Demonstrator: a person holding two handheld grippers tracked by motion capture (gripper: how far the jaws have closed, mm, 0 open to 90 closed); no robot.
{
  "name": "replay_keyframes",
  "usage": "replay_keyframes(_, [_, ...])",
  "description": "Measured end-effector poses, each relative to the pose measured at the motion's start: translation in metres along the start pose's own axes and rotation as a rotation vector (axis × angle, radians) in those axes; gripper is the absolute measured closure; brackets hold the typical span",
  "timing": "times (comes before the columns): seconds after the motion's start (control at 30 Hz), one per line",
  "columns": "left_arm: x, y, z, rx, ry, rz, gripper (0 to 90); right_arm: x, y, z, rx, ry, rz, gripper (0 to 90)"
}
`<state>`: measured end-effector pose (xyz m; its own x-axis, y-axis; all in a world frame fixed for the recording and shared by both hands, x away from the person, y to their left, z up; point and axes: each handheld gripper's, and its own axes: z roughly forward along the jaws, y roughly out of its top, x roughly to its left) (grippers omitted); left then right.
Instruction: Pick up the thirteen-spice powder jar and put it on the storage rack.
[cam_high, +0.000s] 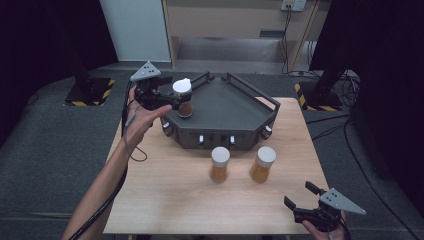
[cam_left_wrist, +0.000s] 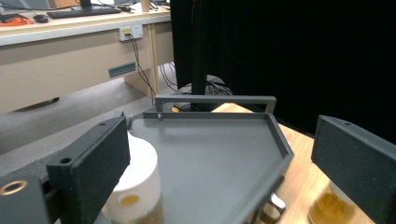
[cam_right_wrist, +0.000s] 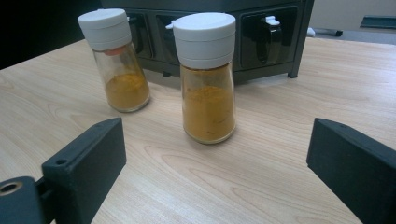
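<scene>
1. Right gripper (cam_high: 303, 201) waits spread and empty at the table's (cam_high: 165, 200) near edge, open board ahead of it
2. Two spice jars (cam_high: 219, 164) (cam_high: 262, 163) stand mid-table, likely next for lifting
3. Left gripper (cam_high: 176, 102), jaws spread, flanks the third jar (cam_high: 183, 98) on the rack's (cam_high: 235, 105) top corner; placing looks done, and it should back clear of the railing

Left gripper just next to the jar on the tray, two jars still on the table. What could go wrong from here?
1. The left gripper stands open right beside the jar on the tray; a sideways pull might tip it.
2. That jar sits near the tray's edge, so a nudge could send it off.
3. The two table jars stand close together; the right gripper could knock one while grasping the other.
</scene>
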<state>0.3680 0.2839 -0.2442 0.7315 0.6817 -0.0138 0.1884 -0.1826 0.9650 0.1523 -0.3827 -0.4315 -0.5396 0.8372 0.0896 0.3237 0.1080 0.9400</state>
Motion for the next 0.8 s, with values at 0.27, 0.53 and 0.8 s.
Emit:
replay_keyframes(0.27, [-0.008,-0.019,-0.022,-0.01,-0.024,0.014,1.8,-0.001,0.0,0.0,-0.001,0.001,0.011,3.2])
replay_keyframes(0.53, [-0.01,-0.043,-0.045,-0.013,-0.032,0.023,3.1,0.0,0.0,0.0,-0.002,0.004,0.007,2.7])
replay_keyframes(0.8, [-0.009,-0.078,-0.066,-0.021,-0.013,-0.002,2.1,-0.001,0.0,0.0,-0.004,0.009,0.013,3.1])
